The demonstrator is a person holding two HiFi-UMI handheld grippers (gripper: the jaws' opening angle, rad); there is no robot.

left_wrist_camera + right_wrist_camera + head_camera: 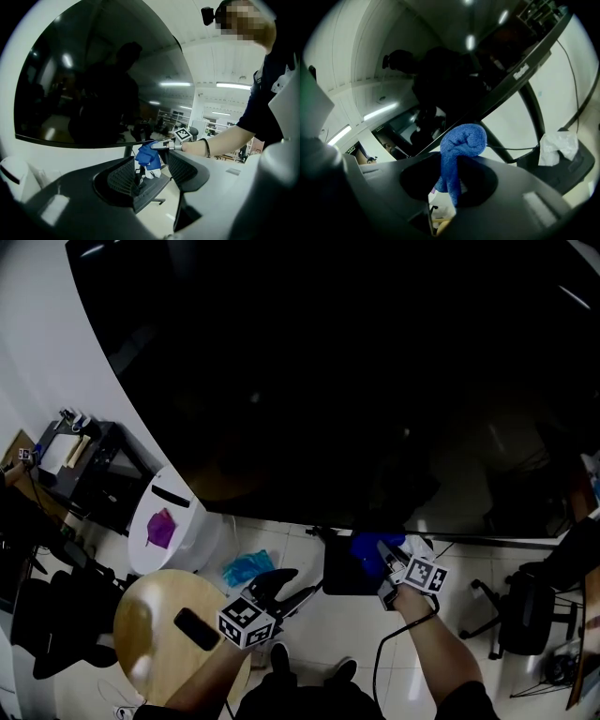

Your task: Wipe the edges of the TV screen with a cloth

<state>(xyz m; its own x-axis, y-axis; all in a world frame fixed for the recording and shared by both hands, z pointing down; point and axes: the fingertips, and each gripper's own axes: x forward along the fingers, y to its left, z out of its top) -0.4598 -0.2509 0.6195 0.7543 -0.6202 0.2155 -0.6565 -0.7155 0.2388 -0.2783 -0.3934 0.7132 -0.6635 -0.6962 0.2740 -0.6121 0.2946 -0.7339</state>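
The right gripper [451, 187] has its jaws clamped tight on the blue cloth [461, 140], whose bunched head sticks out past the tips. The left gripper [150, 180] stands half open, gripping nothing. In the head view the TV screen [356, 371] has its bottom edge [422, 532] at twelve o'clock from the cloth, just beside it; whether they touch cannot be told. That edge runs nine to three o'clock, so the wipe likely goes sideways. The right gripper is nearer; the left sits at eight o'clock from it, farther back.
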